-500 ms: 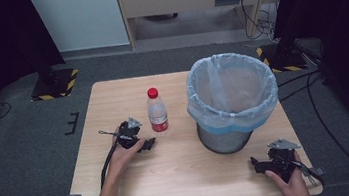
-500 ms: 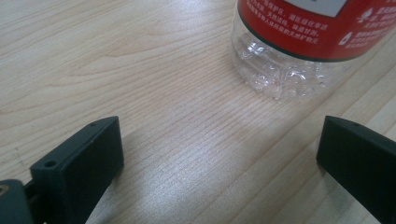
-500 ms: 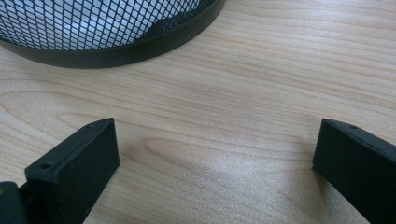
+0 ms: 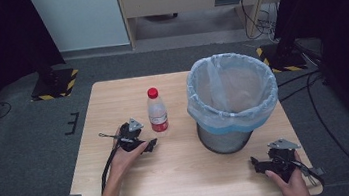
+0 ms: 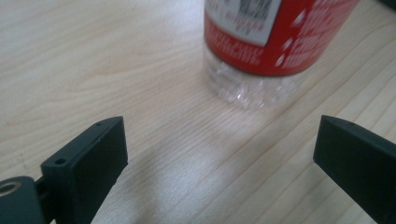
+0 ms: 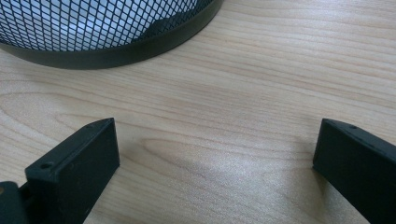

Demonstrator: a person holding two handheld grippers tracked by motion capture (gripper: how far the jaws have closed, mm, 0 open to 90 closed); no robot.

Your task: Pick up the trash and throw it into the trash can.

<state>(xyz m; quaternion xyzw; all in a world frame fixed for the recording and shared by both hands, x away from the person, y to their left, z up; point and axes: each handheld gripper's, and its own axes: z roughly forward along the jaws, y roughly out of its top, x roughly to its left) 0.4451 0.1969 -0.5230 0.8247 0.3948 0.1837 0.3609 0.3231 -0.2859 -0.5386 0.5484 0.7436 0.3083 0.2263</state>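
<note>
The bottle [image 4: 157,113] stood upright on the worktop [image 4: 192,176] beside the lined bin [image 4: 232,100]; the left tool [image 4: 149,145], jaws apart, approached it, likely needing to advance and close. The right tool [image 4: 257,163] waited, jaws apart.

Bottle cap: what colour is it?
Red, on the bottle; the high view shows it best.

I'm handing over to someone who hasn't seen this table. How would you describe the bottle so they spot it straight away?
On the wooden table, look left of the mesh bin lined with a pale blue bag. The bottle stands upright there, just beyond the left gripper. It is clear plastic with a red cap and red label.
</note>
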